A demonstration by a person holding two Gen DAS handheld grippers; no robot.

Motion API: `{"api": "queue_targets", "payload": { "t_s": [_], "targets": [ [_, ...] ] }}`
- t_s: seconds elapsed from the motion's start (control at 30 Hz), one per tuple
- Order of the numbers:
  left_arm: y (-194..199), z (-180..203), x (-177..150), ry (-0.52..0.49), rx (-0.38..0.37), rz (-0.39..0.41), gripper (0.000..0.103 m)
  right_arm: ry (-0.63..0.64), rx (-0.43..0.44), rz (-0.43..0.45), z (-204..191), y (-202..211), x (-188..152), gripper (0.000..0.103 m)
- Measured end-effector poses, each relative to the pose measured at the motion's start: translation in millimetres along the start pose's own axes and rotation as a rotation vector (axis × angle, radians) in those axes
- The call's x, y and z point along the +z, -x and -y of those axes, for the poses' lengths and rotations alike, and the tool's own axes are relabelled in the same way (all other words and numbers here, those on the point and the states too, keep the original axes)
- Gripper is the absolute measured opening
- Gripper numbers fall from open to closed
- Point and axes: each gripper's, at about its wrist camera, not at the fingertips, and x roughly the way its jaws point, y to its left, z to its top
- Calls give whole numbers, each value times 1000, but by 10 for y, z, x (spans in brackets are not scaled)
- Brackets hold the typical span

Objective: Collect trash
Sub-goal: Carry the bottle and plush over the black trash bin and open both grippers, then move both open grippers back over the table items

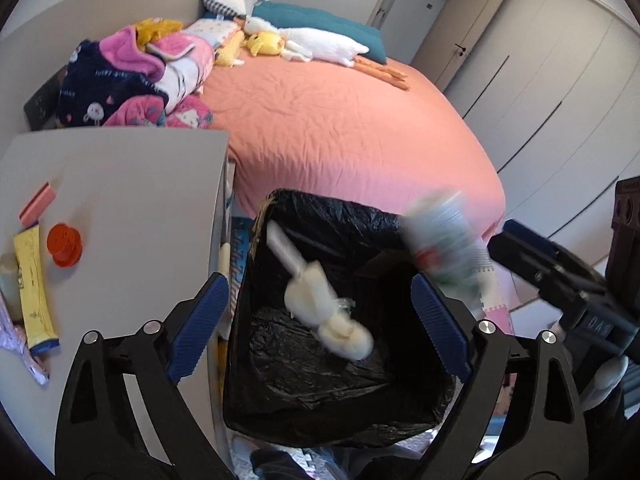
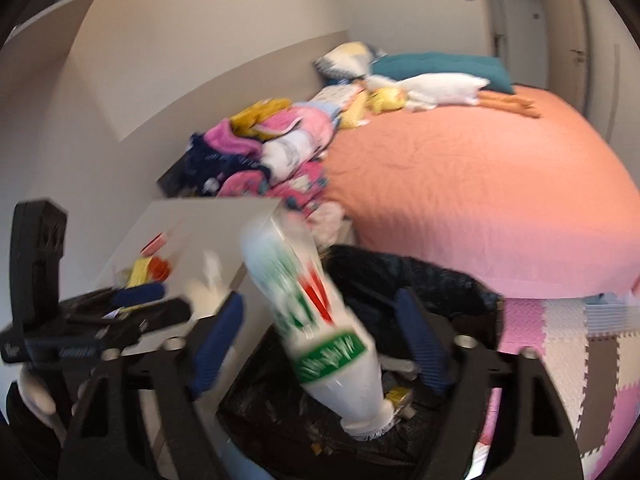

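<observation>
A bin lined with a black bag (image 1: 320,204) stands between a grey bedside table and the bed. My left gripper (image 1: 318,280) hangs open over it. A crumpled whitish wrapper (image 1: 320,300) is blurred in mid-air between its fingers, touching neither pad. My right gripper (image 2: 320,298) is open above the same bin (image 2: 440,280). A plastic bottle with a green and red label (image 2: 316,320) is between its fingers, cap down, blurred and free of both pads. That bottle (image 1: 444,240) also shows at the bin's right rim in the left wrist view.
The grey bedside table (image 1: 132,200) holds an orange cap (image 1: 64,245), a yellow packet (image 1: 34,288) and a pink block (image 1: 38,204). Behind the bin lies a bed with an orange sheet (image 1: 340,120), clothes and soft toys. Foam floor tiles (image 2: 580,340) lie to the right.
</observation>
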Motion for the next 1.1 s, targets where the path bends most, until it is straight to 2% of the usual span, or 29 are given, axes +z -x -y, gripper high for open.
{"api": "queue_targets", "payload": {
  "t_s": [0.1, 0.23, 0.47, 0.8, 1.1],
  "targets": [
    [-27, 62, 14, -30, -15, -9, 91, -15, -12, 35, 40, 63, 44, 91],
    [-43, 53, 38, -29, -17, -12, 91, -18, -25, 61, 46, 86, 98, 91],
    [6, -13, 19, -13, -4, -6, 91, -9, -20, 57, 4, 34, 137, 91],
    [132, -204, -39, 36, 42, 22, 91, 50, 29, 67, -244, -53, 169, 91],
    [293, -506, -135, 107, 102, 45, 91, 116, 100, 41, -561, -201, 173, 91]
  ]
}}
